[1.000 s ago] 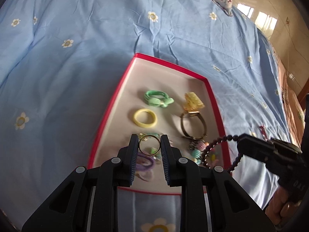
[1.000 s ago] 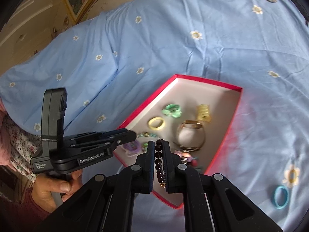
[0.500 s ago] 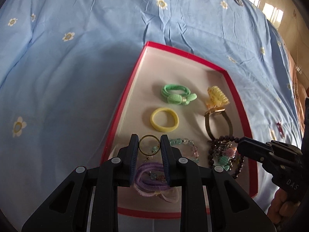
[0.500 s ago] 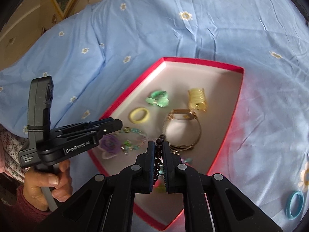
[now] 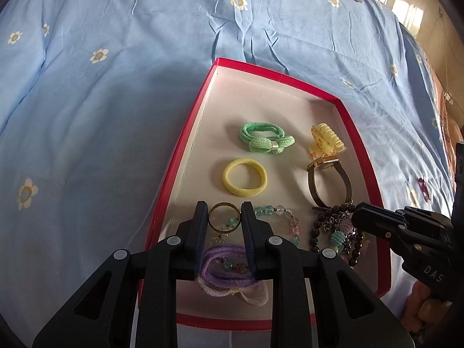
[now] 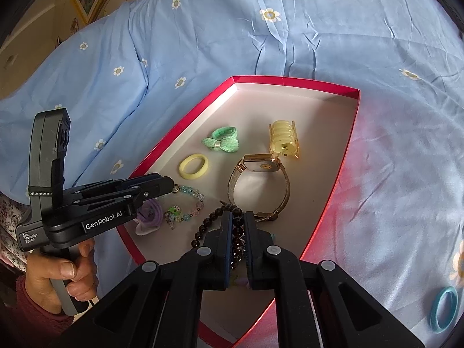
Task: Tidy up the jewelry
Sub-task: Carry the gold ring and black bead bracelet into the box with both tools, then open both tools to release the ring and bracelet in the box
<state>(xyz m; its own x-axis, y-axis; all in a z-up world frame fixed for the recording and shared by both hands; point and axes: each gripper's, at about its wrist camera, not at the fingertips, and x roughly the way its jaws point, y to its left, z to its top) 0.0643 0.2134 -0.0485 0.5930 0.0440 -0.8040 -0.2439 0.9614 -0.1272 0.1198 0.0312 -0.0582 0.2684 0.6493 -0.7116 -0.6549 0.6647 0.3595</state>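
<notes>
Blue daisy-print bedsheet (image 5: 116, 92) carries a shallow red-rimmed cardboard box (image 5: 185, 145). At the box's near end, the left gripper (image 5: 224, 219) is clamped on a thin gold metal ring (image 5: 224, 217) above a purple fabric hair tie (image 5: 229, 272). Beside it, the right gripper (image 6: 238, 226) is clamped on a dark beaded bracelet (image 6: 214, 217). Farther in lie a yellow elastic hair band (image 5: 244, 177), a gold mesh-strap wristwatch (image 6: 261, 185), a green bow hair tie (image 5: 265, 137) and a yellow plastic claw clip (image 5: 326, 143).
</notes>
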